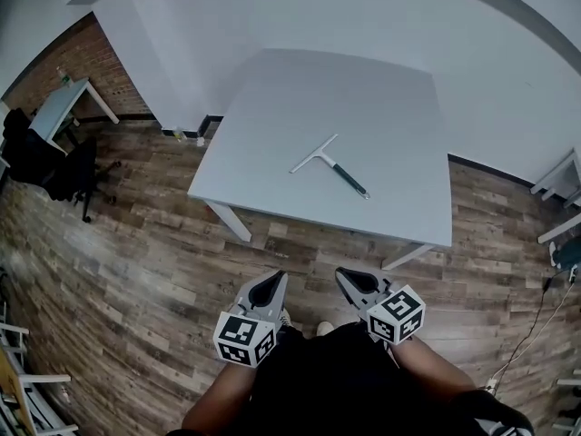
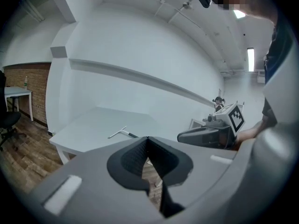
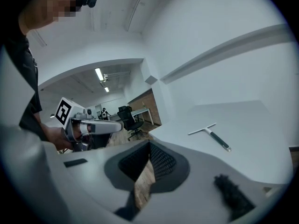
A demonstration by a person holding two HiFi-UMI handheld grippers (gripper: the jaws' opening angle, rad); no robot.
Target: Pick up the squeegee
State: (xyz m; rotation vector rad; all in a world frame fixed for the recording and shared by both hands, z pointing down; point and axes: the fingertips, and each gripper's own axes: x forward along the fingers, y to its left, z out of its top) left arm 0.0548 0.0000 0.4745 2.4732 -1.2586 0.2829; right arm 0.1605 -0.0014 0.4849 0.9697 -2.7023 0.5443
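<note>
Two grippers, both empty with jaws pressed together: left gripper (image 1: pixel 272 282), right gripper (image 1: pixel 349 280). Silver T-shaped squeegee with dark handle (image 1: pixel 331 164) lies flat on white counter (image 1: pixel 390 107), well ahead of both, untouched. Nothing done yet; approach, grasp and lift are all left.

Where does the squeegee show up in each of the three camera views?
Head view: squeegee near the centre, lying on the white table.
Left gripper view: squeegee left of centre, just above the jaws.
Right gripper view: squeegee right of centre, handle pointing lower right.
Shared landmark: the white table under it.
</note>
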